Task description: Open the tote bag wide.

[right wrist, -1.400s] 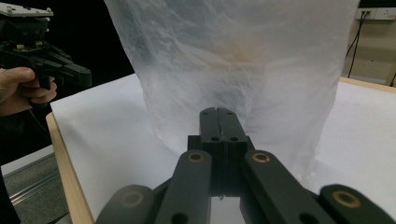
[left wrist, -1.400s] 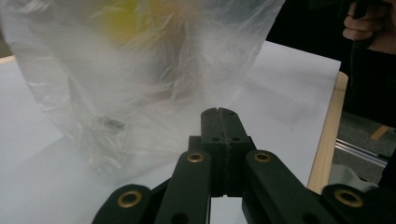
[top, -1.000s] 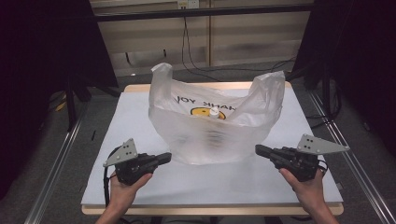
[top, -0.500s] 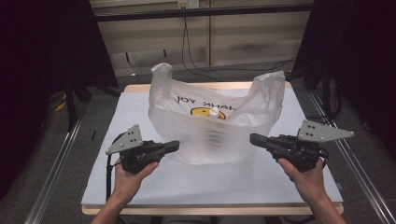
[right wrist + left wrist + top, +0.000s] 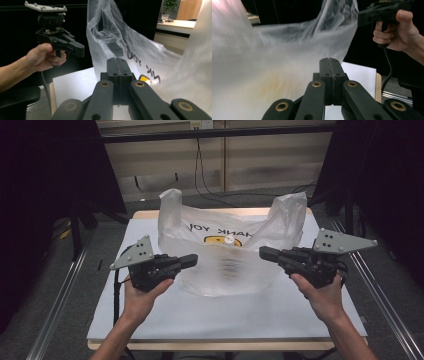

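Thin, translucent plastic bag (image 5: 227,252), crinkled and puffed, standing upright on the white sheet (image 5: 220,307) atop the wooden table (image 5: 150,214); two handle loops raised, reversed dark lettering and a yellow face print across the side, small white cap visible through the film. Matte black left gripper (image 5: 192,260), jaws pressed fully together and empty, just left of the bag. Matching right gripper (image 5: 264,252), jaws likewise closed on nothing, just right of the bag. Both pointing inward at the bag, clear of the sheet.
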Action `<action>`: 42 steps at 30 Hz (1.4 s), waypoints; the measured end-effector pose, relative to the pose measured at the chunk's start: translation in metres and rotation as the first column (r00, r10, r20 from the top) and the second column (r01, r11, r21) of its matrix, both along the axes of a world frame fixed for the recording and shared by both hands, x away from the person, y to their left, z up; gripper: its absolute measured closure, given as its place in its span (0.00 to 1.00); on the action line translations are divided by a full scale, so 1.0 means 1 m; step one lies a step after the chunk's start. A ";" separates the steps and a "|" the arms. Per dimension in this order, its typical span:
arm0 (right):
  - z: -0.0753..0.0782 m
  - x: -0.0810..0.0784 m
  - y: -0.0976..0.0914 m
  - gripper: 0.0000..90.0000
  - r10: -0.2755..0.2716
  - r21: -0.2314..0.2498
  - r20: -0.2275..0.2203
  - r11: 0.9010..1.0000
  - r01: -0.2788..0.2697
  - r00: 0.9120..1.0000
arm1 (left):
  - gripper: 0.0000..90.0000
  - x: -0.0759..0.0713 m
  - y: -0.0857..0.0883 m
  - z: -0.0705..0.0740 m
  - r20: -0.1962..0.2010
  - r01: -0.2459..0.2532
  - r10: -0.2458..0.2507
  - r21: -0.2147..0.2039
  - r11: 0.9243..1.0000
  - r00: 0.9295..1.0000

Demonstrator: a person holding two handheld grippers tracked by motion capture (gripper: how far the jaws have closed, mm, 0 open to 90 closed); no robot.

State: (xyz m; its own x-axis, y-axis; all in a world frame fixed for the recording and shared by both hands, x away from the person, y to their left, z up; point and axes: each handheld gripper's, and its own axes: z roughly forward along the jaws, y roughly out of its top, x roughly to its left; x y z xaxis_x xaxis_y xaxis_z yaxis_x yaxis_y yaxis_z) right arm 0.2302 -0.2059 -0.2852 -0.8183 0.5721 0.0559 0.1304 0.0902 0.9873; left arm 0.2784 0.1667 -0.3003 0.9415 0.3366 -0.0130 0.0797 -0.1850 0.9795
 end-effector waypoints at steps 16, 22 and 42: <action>0.024 0.049 0.007 1.00 -0.105 -0.047 -0.023 0.994 0.103 0.994 | 1.00 0.036 -0.030 0.039 0.035 -0.021 0.022 -0.037 0.999 0.999; 0.009 0.064 0.012 1.00 -0.129 -0.078 -0.052 0.989 0.125 0.990 | 1.00 0.056 -0.031 0.024 -0.023 -0.078 0.077 -0.011 0.997 0.997; -0.035 0.084 0.021 1.00 -0.133 -0.105 -0.119 0.987 0.121 0.984 | 1.00 0.076 -0.039 -0.016 -0.067 -0.087 0.094 0.100 0.991 0.993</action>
